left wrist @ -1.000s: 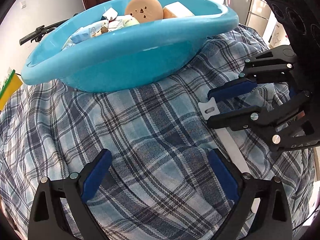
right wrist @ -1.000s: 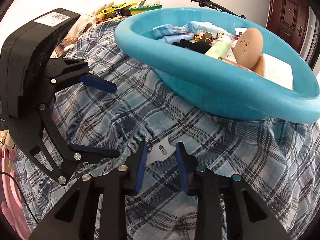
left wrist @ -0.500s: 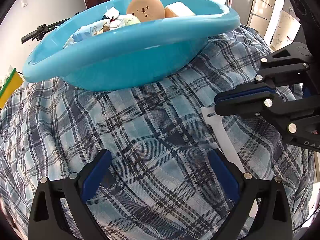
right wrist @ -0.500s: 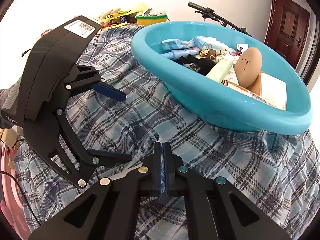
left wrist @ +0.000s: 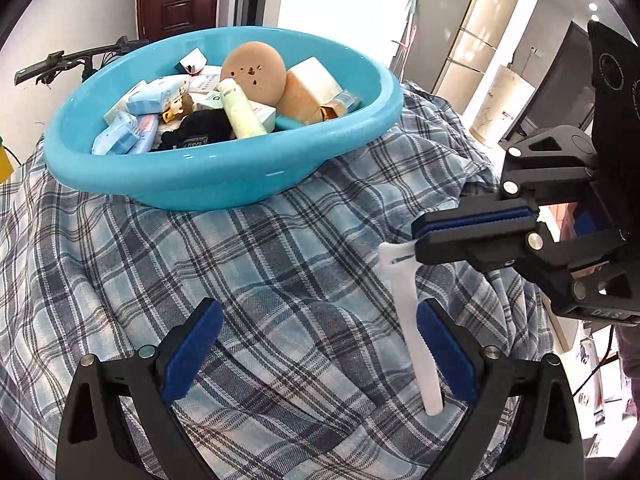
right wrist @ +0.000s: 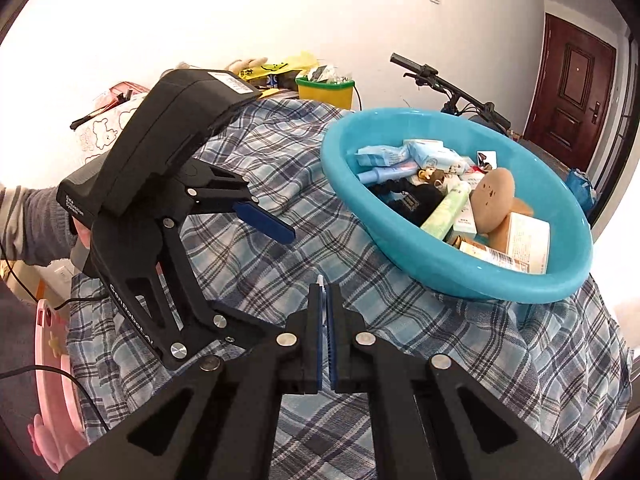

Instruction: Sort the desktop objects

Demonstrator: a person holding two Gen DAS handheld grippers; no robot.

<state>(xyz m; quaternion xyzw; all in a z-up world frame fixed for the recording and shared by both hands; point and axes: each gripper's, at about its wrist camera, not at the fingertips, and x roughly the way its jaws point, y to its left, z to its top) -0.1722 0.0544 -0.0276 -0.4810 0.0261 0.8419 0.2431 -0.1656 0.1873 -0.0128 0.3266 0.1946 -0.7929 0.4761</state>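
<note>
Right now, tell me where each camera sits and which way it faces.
Left wrist: on the left gripper, angled down over the plaid cloth toward the blue basin; its open fingers show, plus the right gripper shut on a white plastic tool.
Right wrist: on the right gripper, facing the basin; the left gripper and a sleeve show.
Shared: basin, cloth, both grippers.

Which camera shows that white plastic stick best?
The left wrist view: the white stick hangs full-length from the shut right claw. The right wrist view shows only its thin edge between the pads.
</note>
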